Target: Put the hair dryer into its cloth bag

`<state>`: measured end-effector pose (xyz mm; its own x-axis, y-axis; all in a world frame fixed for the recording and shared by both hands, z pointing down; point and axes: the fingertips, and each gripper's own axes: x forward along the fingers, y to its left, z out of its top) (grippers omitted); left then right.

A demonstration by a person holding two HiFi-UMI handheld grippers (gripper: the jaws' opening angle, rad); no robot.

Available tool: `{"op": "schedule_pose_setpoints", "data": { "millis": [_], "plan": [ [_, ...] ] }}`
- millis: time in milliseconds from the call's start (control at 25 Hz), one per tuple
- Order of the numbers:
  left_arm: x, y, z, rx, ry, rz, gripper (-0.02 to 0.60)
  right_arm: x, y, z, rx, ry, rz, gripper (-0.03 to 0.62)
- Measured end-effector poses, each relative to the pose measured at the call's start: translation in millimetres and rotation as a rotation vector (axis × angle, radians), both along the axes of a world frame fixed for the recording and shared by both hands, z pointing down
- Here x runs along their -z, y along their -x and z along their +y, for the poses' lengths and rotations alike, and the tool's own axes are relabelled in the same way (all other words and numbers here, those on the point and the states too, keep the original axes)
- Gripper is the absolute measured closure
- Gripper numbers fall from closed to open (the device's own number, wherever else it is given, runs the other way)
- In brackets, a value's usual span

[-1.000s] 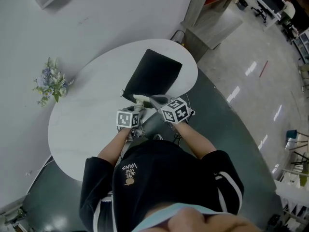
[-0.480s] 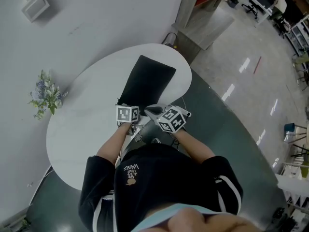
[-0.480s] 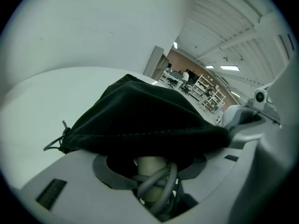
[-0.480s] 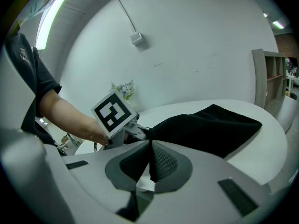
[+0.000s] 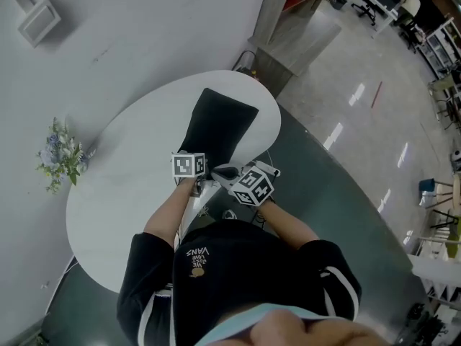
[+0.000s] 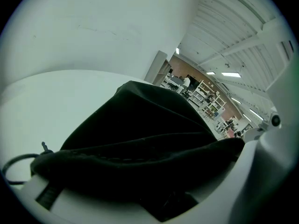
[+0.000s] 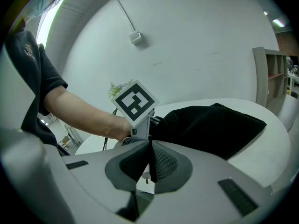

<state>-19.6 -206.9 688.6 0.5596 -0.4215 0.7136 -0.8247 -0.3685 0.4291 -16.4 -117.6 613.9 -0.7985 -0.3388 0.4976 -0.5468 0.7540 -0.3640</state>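
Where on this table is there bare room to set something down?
Widest bare patch: the table top from the rim by the flowers across to the cloth bag. A narrower strip runs between the bag and the far right rim. Crowded: the near edge, where the left gripper and right gripper cluster at the bag's near end.
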Motion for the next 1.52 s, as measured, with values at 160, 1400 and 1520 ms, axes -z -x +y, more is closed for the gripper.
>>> {"op": "schedule_pose_setpoints", "data": {
  "millis": [160,1400,1520],
  "plan": [
    [-6,-2,-14,-0.001,-0.009,0.007,0.347,-5,2,-9,-0.010,0.010,0.002,0.546],
    [30,43,-6,0.055,-0.292,-0.054,0.290,-13,-1,-23,-0.088,0.024,-0.019,0.545],
    [34,54,6,0.066,-0.311,-0.083,0.291,-15,1,-20,-0.083,0.017,-0.008,0.545]
  ]
}}
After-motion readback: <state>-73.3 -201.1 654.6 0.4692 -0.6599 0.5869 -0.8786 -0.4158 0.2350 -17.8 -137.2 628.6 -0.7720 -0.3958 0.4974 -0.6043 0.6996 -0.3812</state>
